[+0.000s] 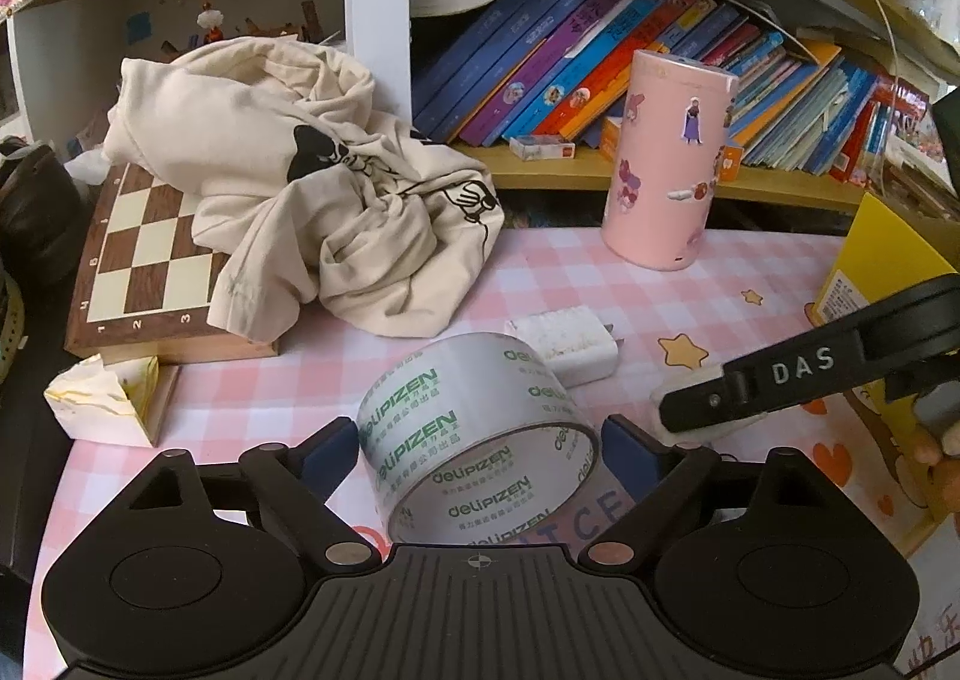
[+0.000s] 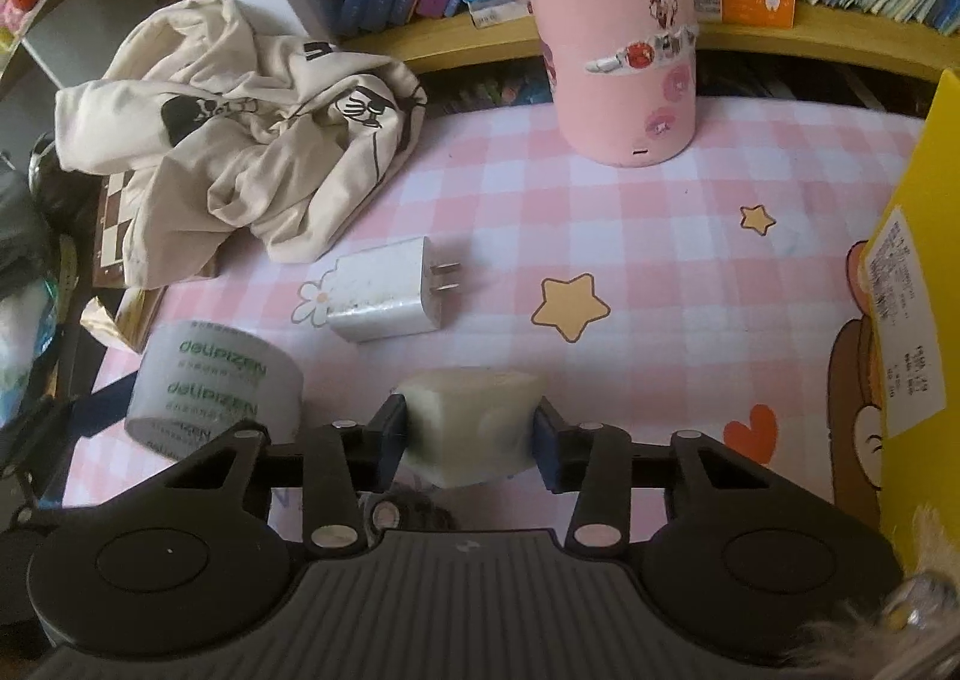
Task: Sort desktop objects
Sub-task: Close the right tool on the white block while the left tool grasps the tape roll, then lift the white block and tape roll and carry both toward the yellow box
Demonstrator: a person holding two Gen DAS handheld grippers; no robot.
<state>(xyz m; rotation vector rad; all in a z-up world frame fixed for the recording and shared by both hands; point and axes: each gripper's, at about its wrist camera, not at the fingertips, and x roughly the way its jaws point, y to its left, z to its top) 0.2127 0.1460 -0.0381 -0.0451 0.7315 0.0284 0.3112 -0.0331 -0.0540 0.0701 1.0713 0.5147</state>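
Gripping a pale, waxy block (image 2: 474, 422) between its blue pads, our right gripper (image 2: 474, 431) hangs just above the pink checked desk mat (image 2: 630, 212), its fingers pressed against the block's two sides. Our left gripper (image 1: 477, 449) stands wide apart around a roll of clear tape (image 1: 474, 440) printed with green lettering; the roll lies tilted on the mat between the fingertips, and we cannot tell whether either pad touches it. Just beyond the tape lies a white plug adapter (image 2: 387, 296) on its side, prongs pointing toward a star printed on the mat. To the left, a crumpled cream shirt (image 1: 312, 188) sprawls over a wooden chessboard (image 1: 150, 266). Farther back a pink cylinder (image 1: 666, 158) covered in stickers stands upright near the mat's far edge, before a shelf of leaning books (image 1: 600, 56). A yellow box (image 2: 912, 290) rises at the right edge.
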